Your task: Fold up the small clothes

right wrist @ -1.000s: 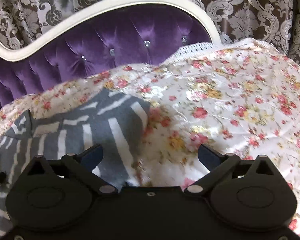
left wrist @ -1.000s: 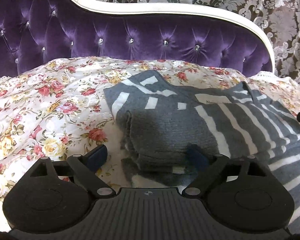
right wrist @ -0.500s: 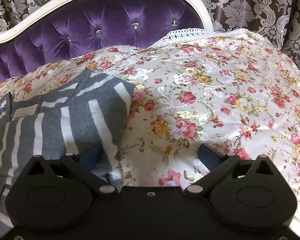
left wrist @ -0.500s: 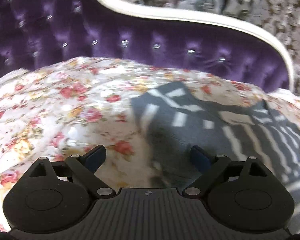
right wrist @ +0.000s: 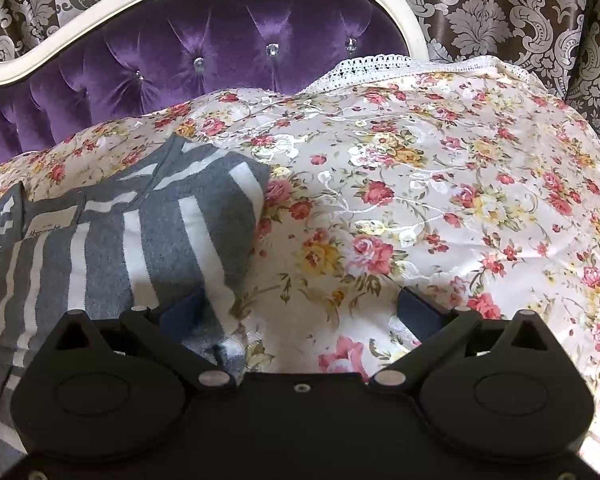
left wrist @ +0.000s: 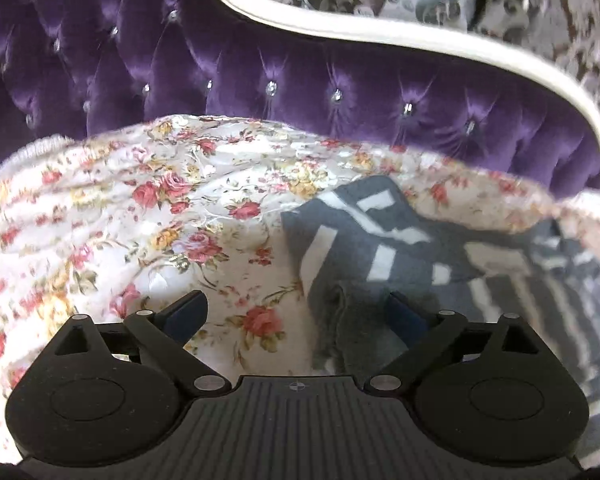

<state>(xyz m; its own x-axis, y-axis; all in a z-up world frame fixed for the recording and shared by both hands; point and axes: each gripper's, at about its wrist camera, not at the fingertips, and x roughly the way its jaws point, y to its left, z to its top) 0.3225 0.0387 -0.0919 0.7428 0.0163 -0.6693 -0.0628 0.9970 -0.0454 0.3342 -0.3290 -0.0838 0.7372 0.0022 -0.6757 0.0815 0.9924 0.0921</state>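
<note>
1. Left wrist view: the grey-and-white striped sweater [left wrist: 388, 256] is seen lying flat on the flowered bedspread [left wrist: 140, 216], right of centre, with the purple tufted headboard [left wrist: 300, 80] at the far side.
2. The sweater's left edge is already doubled over; several layers are stacked in a thick fold near the left gripper [left wrist: 296, 316], so a side fold can be judged done.
3. The left gripper's jaws are opening and stand wide apart. The folded edge lies between them toward the right finger, but no pressing on the cloth is seen; the grip looks released.
4. Right wrist view: the sweater [right wrist: 112, 240] is seen at the left, its neck label facing up, its right edge lying straight and neat on the bedspread [right wrist: 440, 200].
5. The right gripper [right wrist: 300, 312] is spread wide. The sweater's near right corner lies just at its left finger; whether it is touched cannot be told, and nothing is clamped.
6. Both sides look turned in. The lengthwise fold, bringing the near end toward the collar, is judged still to be made; the near end is hidden behind the grippers.
</note>
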